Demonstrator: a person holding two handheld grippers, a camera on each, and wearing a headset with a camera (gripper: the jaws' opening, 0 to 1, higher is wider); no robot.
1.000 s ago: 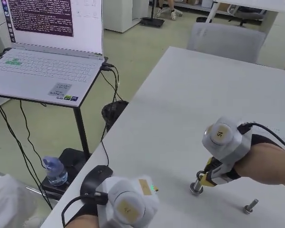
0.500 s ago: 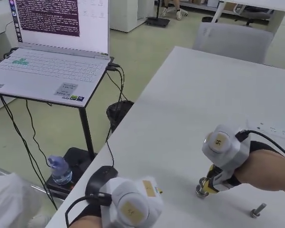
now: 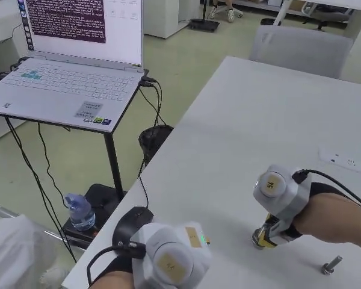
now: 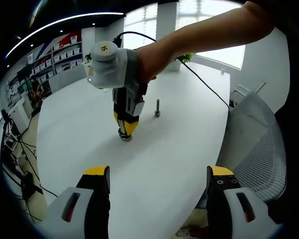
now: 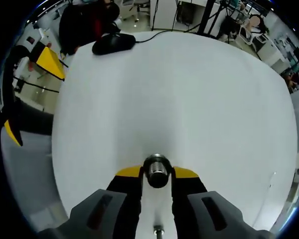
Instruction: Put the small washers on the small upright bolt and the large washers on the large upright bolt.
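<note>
White table (image 3: 240,120), wide and bare across the middle and upper right of the head view. Lots of open room up there for moving. Left edge of the table slanting from the top middle down to the lower left, with pale floor (image 3: 186,54) beyond it. Black mouse (image 3: 131,221) right at that edge, in the lower left. White power strip (image 3: 347,161) on the table at the far right of the frame. Grey chair (image 3: 298,48) at the top, past the far end of the table. Open laptop (image 3: 66,84) on a thin black stand (image 3: 111,162) in the upper left, off the table, and a water bottle (image 3: 81,212) low down beside the stand.

Large bolt (image 5: 157,170) standing up, low in the middle of the right gripper view. Pinched there by the right gripper (image 4: 125,127), with one yellow tip touching each side. Small bolt (image 3: 332,265) in the lower right corner of the head view, near the right gripper but apart from it. Left gripper (image 4: 158,172) spread wide at the bottom of the left gripper view, holding nothing, well apart from both bolts.

Two bolts, two grippers, one mouse, one laptop, one bottle, one chair, one power strip.
</note>
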